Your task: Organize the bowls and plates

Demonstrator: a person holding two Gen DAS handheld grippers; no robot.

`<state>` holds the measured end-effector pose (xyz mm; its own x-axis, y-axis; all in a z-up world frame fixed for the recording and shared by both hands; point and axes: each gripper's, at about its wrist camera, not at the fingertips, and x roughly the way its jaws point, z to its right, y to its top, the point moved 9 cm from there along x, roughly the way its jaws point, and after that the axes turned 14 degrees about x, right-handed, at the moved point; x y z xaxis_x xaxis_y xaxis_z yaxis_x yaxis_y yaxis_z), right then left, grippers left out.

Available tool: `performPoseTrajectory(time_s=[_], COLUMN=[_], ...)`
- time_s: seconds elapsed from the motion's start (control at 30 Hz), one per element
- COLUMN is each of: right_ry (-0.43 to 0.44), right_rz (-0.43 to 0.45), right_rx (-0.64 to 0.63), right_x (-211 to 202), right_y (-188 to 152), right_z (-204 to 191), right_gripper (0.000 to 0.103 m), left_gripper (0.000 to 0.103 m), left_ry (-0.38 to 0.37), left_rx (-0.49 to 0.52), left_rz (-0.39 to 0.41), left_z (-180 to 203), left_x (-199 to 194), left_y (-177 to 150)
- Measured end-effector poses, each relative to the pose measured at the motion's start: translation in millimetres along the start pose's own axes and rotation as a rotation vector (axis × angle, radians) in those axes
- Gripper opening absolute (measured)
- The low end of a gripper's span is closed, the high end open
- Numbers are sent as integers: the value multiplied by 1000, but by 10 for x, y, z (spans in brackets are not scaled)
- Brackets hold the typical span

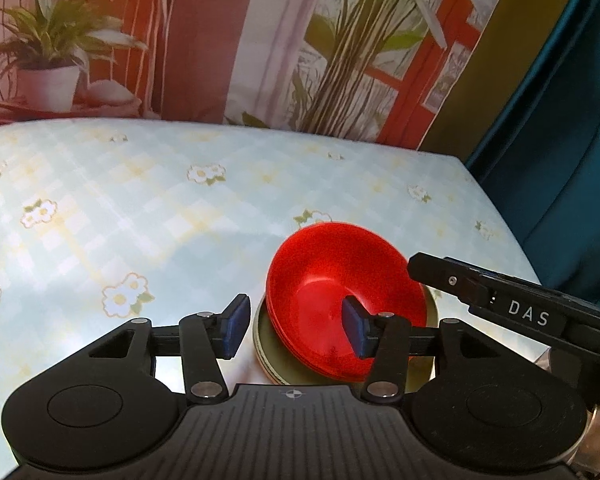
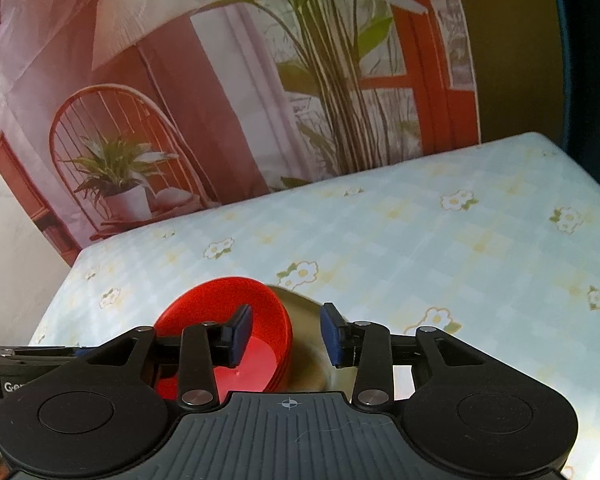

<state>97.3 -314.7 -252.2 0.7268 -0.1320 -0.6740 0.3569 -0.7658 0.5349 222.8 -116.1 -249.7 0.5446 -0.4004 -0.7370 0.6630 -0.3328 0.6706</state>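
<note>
A stack of red bowls [image 1: 340, 280] sits tilted on an olive-green plate [image 1: 266, 356] on the flowered tablecloth, near the table's front. My left gripper [image 1: 294, 328] is open; its jaws straddle the near left rim of the red bowls, the right pad inside the bowl. In the right wrist view the red bowls [image 2: 260, 320] and the plate [image 2: 304, 320] lie just ahead. My right gripper [image 2: 286, 336] is open, its jaws astride the right rim of the bowls and the plate. The right gripper's body [image 1: 520, 312] shows at the right of the left wrist view.
The table [image 1: 140, 208] carries a pale blue checked cloth with flowers. A printed backdrop [image 1: 220, 40] of plants and a chair stands behind it. A dark teal curtain [image 1: 560, 120] hangs past the right edge.
</note>
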Motion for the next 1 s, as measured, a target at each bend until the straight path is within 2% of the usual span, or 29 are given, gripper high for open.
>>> performPoseTrajectory(time_s=[0.13,0.3,0.4,0.47,0.5,0.53,0.6,0.67,0.73,0.83,1.0], right_ry=[1,12,16,22,25,26,28,29,27,17,6], right_rz=[22,49,76,95,103,112,133,150,172,204,248], right_rx=[-24,-58,-81,-96,-103,-107,-123,-141,-153,-173,-188], right_x=[-129,-317,-461,-563,-619,-671,-788,-901,-1011,-1193,-1511], right_y=[24,49,69,87,91,101,110,120,138,169,191], right_z=[-81,-240,-354,-438,-479,-515,-596,-678,-758,-873,-1038], right_gripper=[44,51,62,65,70,79,89,93,103,103,103], left_gripper=[60,73,82,89,92,93,96,98,100,103,103], left_ry=[30,90,128,156,174,196,232,240,243,283,405], left_rx=[18,48,71,84,89,95,103,98,93,110,168], left_rz=[41,114,163,199,215,232,263,289,319,359,406], left_z=[-17,-54,-78,-91,-101,-106,-124,-129,-122,-97,-5], left_x=[-188,-514,-741,-912,-995,-1080,-1275,-1438,-1617,-1891,-2356], left_y=[47,142,204,236,248,264,289,314,334,351,360])
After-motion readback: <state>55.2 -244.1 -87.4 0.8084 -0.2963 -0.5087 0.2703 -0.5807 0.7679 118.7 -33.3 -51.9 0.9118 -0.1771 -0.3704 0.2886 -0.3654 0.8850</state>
